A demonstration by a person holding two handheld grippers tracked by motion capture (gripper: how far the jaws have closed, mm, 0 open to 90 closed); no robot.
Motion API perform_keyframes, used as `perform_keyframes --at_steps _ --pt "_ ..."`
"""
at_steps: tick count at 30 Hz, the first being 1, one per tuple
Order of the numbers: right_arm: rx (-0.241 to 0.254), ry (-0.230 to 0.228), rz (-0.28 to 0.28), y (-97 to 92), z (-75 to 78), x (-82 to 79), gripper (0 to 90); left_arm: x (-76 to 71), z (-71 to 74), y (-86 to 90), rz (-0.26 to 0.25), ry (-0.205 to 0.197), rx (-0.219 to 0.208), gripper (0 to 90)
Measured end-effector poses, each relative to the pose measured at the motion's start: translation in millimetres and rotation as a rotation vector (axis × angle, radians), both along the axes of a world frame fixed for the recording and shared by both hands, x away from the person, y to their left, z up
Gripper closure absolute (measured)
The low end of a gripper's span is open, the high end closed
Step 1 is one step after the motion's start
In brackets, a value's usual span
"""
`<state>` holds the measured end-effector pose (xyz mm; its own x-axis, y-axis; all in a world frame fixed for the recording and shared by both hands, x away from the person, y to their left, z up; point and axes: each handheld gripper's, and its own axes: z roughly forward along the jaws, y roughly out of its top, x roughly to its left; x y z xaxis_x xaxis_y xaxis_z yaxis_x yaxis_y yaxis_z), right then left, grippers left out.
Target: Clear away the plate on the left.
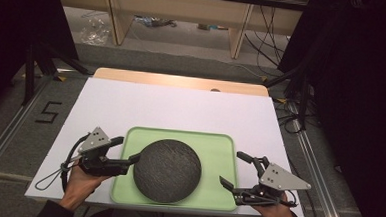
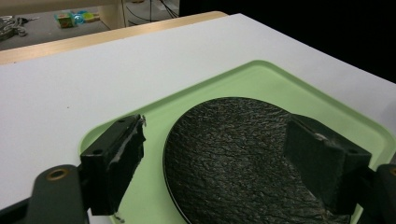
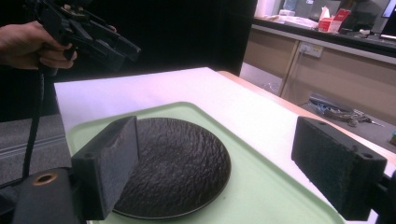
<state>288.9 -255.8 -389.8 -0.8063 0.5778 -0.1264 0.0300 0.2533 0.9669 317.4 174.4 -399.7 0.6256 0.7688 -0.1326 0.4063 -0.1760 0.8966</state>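
A round black plate (image 1: 167, 170) with a rough, textured face lies in the middle of a pale green tray (image 1: 219, 145) near the table's front edge. My left gripper (image 1: 126, 150) hovers open over the tray's left rim, one jaw reaching the plate's left edge. In the left gripper view the plate (image 2: 233, 158) lies below and between the spread pads (image 2: 114, 156). My right gripper (image 1: 233, 168) is open at the tray's right rim, with nothing between its jaws. From the right gripper view, the plate (image 3: 173, 163) lies ahead on the tray (image 3: 261, 196), with the left gripper (image 3: 88, 35) held up beyond it.
A white sheet (image 1: 171, 107) covers the table, leaving a wooden strip (image 1: 182, 81) along the far edge. Bare sheet lies beyond the tray. Black stands and cables (image 1: 291, 108) flank the table, and a wooden bench (image 1: 176, 12) stands on the floor behind.
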Motion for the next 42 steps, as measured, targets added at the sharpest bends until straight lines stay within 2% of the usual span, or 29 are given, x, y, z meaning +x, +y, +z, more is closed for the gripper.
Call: perform_keyframes --at_steps 1,2,8,12,13,16,18,19,25,28,29,35,38,39,42 --pt "0.001 0.000 0.000 0.0 0.1 0.0 16.1 -1.1 0.4 0.8 -0.004 -0.009 0.011 19.7" --pt "0.004 -0.001 0.002 0.1 -0.1 0.2 16.1 -2.5 0.0 0.2 -0.001 -0.005 0.000 19.8" --pt "0.001 -0.001 -0.001 0.0 0.0 0.0 15.9 -9.0 0.2 1.9 -0.015 -0.027 0.012 19.1" --pt "-0.002 -0.001 -0.003 0.1 0.0 -0.1 15.9 -12.7 0.0 2.0 -0.019 -0.009 -0.031 18.0" --pt "-0.002 0.005 -0.004 0.2 0.0 -0.6 15.9 -13.8 0.5 2.4 -0.023 -0.017 -0.019 17.8" --pt "-0.004 0.000 -0.006 0.4 -0.1 -0.2 15.9 -17.4 0.4 1.4 -0.016 -0.019 -0.024 17.6" --pt "-0.005 0.001 -0.003 0.4 0.0 -0.2 15.9 -19.2 1.1 1.8 -0.023 -0.031 -0.007 17.2" --pt "-0.004 0.001 -0.004 0.3 -0.1 -0.1 15.9 -20.7 1.0 1.3 -0.009 -0.032 -0.006 17.1" --pt "0.002 0.001 -0.008 0.7 -0.2 -0.7 15.9 -25.6 1.2 5.1 -0.005 -0.047 0.008 16.8" --pt "0.002 0.001 -0.008 0.7 -0.1 -0.7 15.9 -28.7 1.4 8.8 0.017 -0.043 0.007 16.9" --pt "0.002 0.001 -0.008 0.6 -0.1 -0.7 15.9 -29.9 2.0 10.7 0.022 -0.050 0.018 17.1" --pt "0.003 0.000 -0.008 0.8 -0.1 -0.9 15.9 -34.1 2.0 16.9 0.046 -0.044 0.003 17.2" --pt "0.002 0.000 -0.009 0.8 -0.2 -0.7 15.9 -37.2 0.1 12.5 0.052 -0.026 -0.004 17.2" --pt "0.002 0.000 -0.009 0.8 -0.2 -0.7 15.9 -37.6 0.1 11.2 0.030 -0.037 0.013 17.2" --pt "-0.002 -0.009 -0.009 0.6 -0.2 -0.5 15.9 -39.7 0.4 7.6 0.031 -0.033 0.021 17.2"
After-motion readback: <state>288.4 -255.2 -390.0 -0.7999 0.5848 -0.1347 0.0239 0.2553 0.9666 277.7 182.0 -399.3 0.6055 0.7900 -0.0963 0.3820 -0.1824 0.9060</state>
